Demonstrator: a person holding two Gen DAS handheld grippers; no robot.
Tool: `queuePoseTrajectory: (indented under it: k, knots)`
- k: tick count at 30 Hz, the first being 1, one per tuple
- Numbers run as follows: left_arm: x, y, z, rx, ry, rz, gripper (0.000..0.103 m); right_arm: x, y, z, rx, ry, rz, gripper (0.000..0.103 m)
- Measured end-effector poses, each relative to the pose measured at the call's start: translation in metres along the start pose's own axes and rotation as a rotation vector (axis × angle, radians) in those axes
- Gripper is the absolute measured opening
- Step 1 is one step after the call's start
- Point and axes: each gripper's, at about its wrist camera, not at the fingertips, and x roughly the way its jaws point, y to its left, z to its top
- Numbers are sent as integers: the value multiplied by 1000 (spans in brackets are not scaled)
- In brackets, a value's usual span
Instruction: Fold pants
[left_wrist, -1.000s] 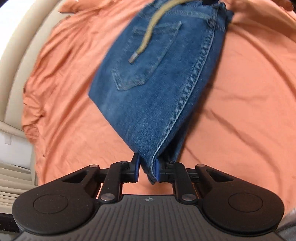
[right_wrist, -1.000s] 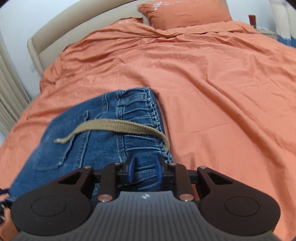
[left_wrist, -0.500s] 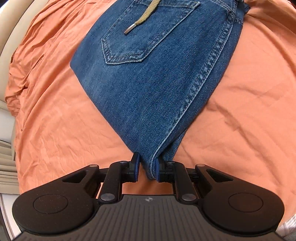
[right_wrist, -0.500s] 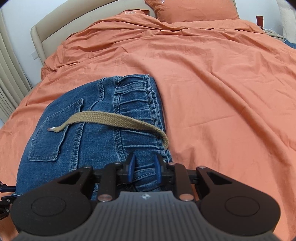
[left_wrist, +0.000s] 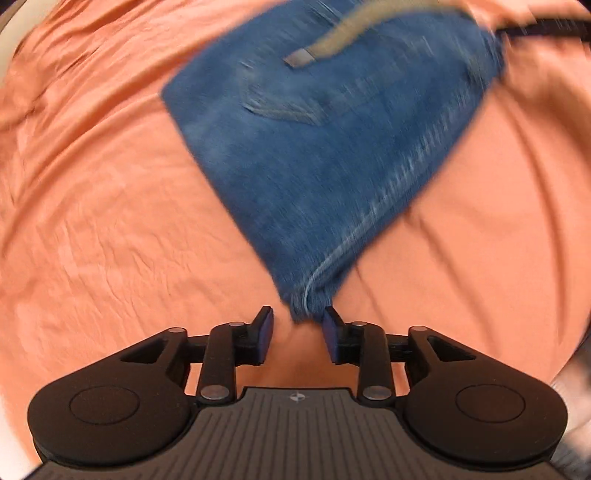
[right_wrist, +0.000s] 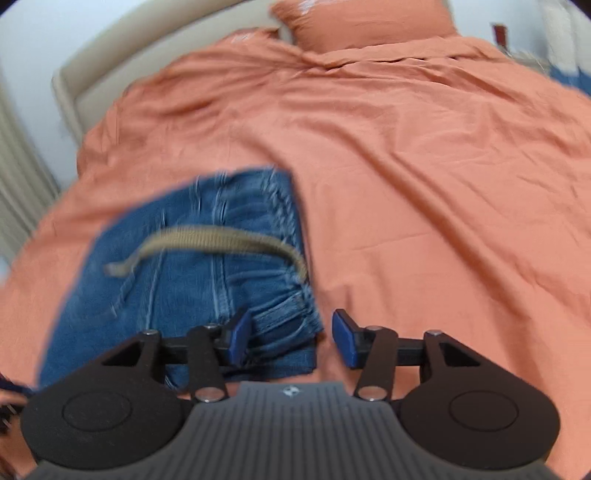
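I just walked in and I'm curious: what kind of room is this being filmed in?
Most likely a bedroom. An orange bedsheet covers a wide bed, an orange pillow lies at its far end by a beige padded headboard, and folded blue jeans rest on the sheet.

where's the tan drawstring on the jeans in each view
Left wrist view: the tan drawstring runs along the top edge, its metal tip lying on the jeans just left of centre.
Right wrist view: the tan drawstring lies across the jeans in the left middle, arcing right to the waistband.
Shared landmark: the orange bedcover under the jeans.
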Motion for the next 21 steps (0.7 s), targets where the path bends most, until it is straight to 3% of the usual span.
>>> queuePoseTrajectory:
  k: [3,6,12,14,17,18,21]
  knots:
    - [-13,35,10,-182,-100,-108,41,-10,-19,9,146,-46,107,47]
    - [-19,68,20,-373,-219,-191,42,-6,-25,17,188,-58,164,50]
    - [20,122,23,-721,-334,-341,46,26,-26,36,234,-26,259,51]
    - [36,127,23,-774,-375,-394,55,38,-26,40,217,-14,249,52]
    - [60,126,22,-830,-395,-437,56,59,-30,50,189,27,244,57]
    - [68,126,22,-844,-400,-445,56,66,-33,53,198,47,253,63]
    - [84,127,20,-881,-402,-488,56,84,-44,53,243,99,293,63]
